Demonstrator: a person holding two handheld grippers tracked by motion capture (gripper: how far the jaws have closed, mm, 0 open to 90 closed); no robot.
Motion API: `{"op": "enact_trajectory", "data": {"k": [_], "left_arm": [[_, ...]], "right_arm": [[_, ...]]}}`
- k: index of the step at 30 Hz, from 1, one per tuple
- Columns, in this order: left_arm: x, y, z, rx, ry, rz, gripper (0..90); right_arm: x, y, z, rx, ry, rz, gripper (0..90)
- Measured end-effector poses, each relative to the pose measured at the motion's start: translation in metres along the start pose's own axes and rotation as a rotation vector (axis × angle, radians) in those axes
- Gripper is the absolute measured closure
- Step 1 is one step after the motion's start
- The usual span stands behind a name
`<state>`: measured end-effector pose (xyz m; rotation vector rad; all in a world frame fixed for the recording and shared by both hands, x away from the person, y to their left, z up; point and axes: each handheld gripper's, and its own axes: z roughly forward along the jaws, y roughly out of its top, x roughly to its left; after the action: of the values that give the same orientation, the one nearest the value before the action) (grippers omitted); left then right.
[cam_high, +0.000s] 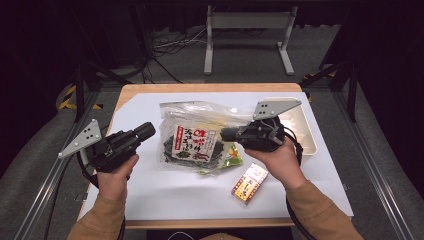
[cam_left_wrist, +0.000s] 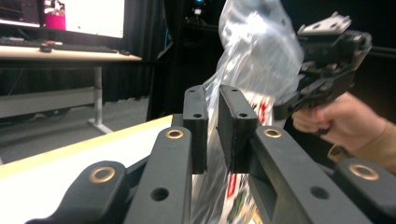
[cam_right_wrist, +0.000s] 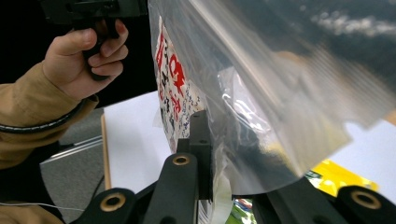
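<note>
A clear plastic bag holding a printed seaweed packet is seen at the middle of the white-covered bench, held between the two grippers. The left gripper is at the bag's left edge; in the left gripper view its jaws stand nearly closed, with a narrow gap through which the bag film passes, so a light pinch on the film is judged, though pad contact cannot be confirmed. The right gripper is at the bag's right side, and in the right gripper view its jaws are clenched on the film, which drapes over them.

The bag lies between the grippers, its width running from one to the other and its open end toward the far side of the bench. Both hands are equally near. The coming move is judged to depend on the two grips staying opposed across that width, so that the film is kept taut.

A small yellow box lies on the bench near the right hand, and a pale tray stands beyond it.
</note>
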<state>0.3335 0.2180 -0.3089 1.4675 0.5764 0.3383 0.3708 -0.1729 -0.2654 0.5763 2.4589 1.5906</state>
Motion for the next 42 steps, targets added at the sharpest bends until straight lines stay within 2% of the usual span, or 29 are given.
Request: {"op": "enact_trajectory", "data": {"k": [6,14,21,24,32,42], "left_arm": [[0.005,-0.005,0.001,0.03,0.025,-0.002,78.4],[0.013,-0.017,0.003,0.101,0.06,-0.009,75.3],[0.017,-0.024,0.006,0.15,0.09,0.011,70.5],[0.018,-0.027,0.008,0.164,0.083,0.001,65.6],[0.023,-0.032,0.011,0.194,0.087,-0.013,62.2],[0.024,-0.039,0.019,0.241,0.082,-0.022,56.6]], "right_arm": [[-0.005,0.006,-0.011,0.02,-0.039,-0.009,83.1],[-0.016,0.016,-0.029,0.045,-0.11,-0.014,83.0],[-0.028,0.021,-0.045,0.059,-0.168,-0.021,83.0],[-0.037,0.025,-0.054,0.07,-0.21,-0.021,82.9],[-0.054,0.029,-0.071,0.082,-0.268,-0.007,82.9],[-0.069,0.031,-0.086,0.097,-0.314,0.003,82.8]]}}
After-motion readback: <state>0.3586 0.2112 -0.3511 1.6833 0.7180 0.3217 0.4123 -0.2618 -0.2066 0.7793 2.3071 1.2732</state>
